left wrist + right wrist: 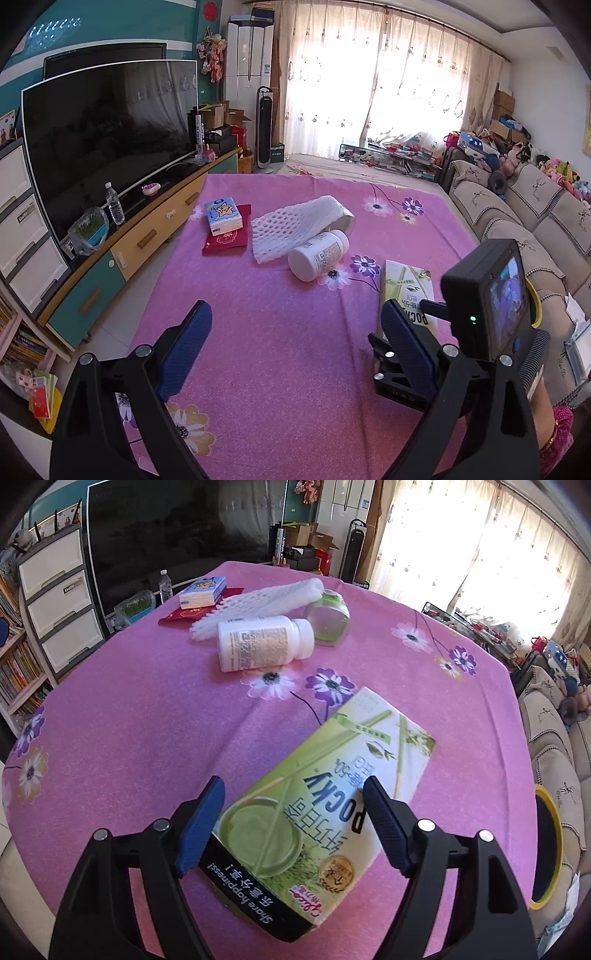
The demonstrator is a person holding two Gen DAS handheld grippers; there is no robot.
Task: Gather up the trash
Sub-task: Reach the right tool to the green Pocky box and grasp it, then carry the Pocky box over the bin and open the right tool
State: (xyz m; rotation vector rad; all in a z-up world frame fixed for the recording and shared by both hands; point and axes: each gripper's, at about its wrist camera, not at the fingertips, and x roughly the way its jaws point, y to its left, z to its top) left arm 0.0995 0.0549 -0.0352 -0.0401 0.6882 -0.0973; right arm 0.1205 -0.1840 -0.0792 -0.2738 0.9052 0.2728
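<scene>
Our right gripper [293,821] had its fingers wide around the near end of the flat green cardboard snack box [317,801] on the pink worktop [147,720], not squeezing it. We think it is light and easily crushed, so hold its long sides. Our left gripper [295,343] was wide, holding nothing.

The near part of the pink tablecloth [280,350] in front of the left gripper [295,354] is bare, so there is free room to pass. Farther on, the white bottle [318,254], the foam net [295,225] and the tissue pack [223,215] stand close together. The green box [317,797] fills the space between the right gripper [295,827] fingers, apparently without touching them.
</scene>
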